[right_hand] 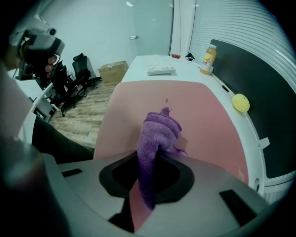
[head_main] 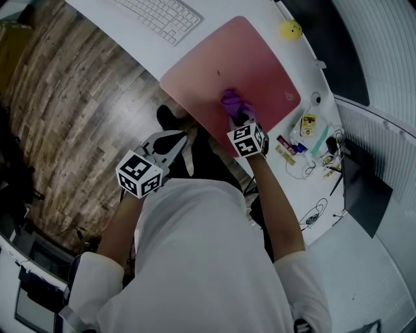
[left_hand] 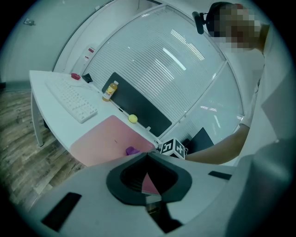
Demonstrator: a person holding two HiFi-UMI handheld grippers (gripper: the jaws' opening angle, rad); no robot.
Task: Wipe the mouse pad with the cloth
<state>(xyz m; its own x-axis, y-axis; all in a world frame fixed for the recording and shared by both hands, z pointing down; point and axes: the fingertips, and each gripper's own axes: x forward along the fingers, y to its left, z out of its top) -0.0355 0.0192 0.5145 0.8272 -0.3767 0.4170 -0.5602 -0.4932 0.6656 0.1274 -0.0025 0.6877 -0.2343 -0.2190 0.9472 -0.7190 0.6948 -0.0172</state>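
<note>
Left gripper: I'm holding it off the desk, close to my body, jaws sitting closed together on nothing.
Keyboard: lying on the desk, beyond the pad's left corner.
Mouse pad: pink, lying flat at the desk's near edge.
Cloth: purple, bunched, resting mid-pad.
Right gripper: I'm pinching the cloth's tail between its jaws.
Yellow ball: sitting just beyond the pad's far right corner.
</note>
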